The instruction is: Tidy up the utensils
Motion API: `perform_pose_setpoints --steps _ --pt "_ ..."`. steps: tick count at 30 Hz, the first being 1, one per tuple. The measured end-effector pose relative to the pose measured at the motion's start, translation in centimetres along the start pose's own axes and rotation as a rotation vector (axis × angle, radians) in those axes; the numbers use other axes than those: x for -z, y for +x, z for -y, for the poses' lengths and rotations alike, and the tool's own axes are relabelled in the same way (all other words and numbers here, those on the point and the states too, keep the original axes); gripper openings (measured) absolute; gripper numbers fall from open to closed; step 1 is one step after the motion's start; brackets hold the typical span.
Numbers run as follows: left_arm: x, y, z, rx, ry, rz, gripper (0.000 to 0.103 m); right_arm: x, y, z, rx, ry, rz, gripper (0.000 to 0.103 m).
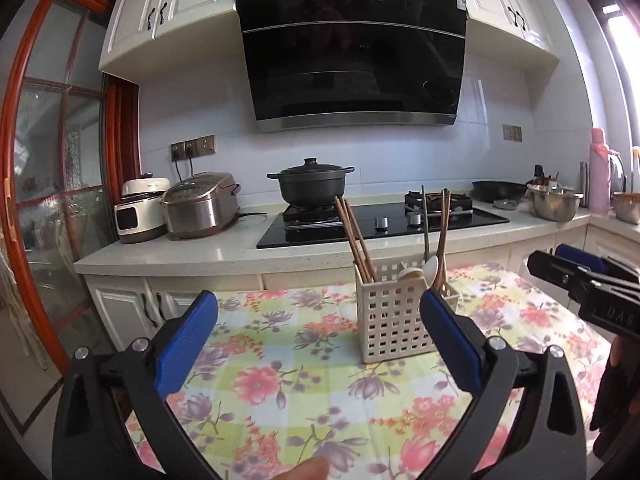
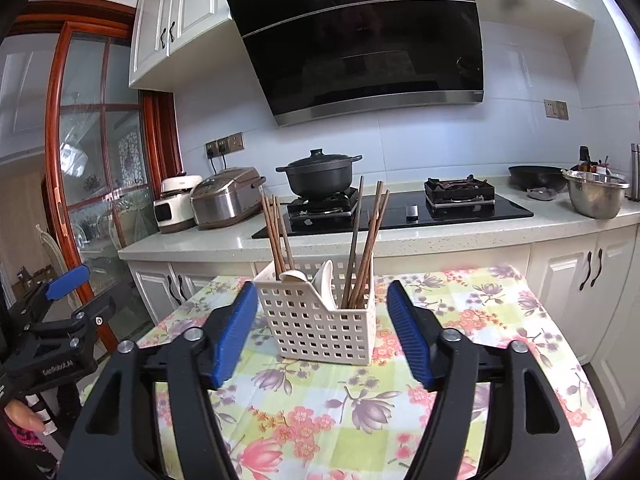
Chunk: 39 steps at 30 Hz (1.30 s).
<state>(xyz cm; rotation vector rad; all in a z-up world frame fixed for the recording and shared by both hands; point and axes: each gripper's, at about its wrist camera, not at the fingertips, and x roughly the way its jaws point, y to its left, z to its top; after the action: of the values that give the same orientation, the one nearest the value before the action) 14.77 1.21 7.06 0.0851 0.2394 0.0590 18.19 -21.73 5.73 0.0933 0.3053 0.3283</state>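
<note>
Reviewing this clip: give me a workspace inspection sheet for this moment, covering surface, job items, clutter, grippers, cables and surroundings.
Surface: table under a floral tablecloth, otherwise bare around the holder.
Job's things: white perforated utensil holder upright on the cloth; brown chopsticks lean in its left part, more chopsticks in its right part, white spoons between them.
Clutter: nothing seen on the table.
Grippers: left hand-held gripper open and empty; right hand-held gripper open, holder in line between its fingers, no contact visible.
Cables: black plugs and leads at the wall sockets behind the rice cooker.
Surroundings: kitchen counter with black lidded pot on the hob, steel bowl, range hood above.
</note>
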Motion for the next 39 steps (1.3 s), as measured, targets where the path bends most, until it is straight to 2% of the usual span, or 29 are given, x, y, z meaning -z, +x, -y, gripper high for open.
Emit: perform_pose_setpoints --steps 9,19,39 --pt "0.9 -1.0 1.0 0.013 -0.006 -0.028 0.098 1.0 -1.3 -1.2 0.05 -0.101 -0.067 0.082" --pt "1.5 -1.0 1.7 0.018 0.002 -0.057 0.098 0.8 -2.3 -1.1 0.064 -0.12 -0.068 0.084" --pt "1.6 -1.1 1.8 0.018 -0.01 -0.056 0.098 0.7 -3.2 -1.6 0.068 -0.13 -0.05 0.084"
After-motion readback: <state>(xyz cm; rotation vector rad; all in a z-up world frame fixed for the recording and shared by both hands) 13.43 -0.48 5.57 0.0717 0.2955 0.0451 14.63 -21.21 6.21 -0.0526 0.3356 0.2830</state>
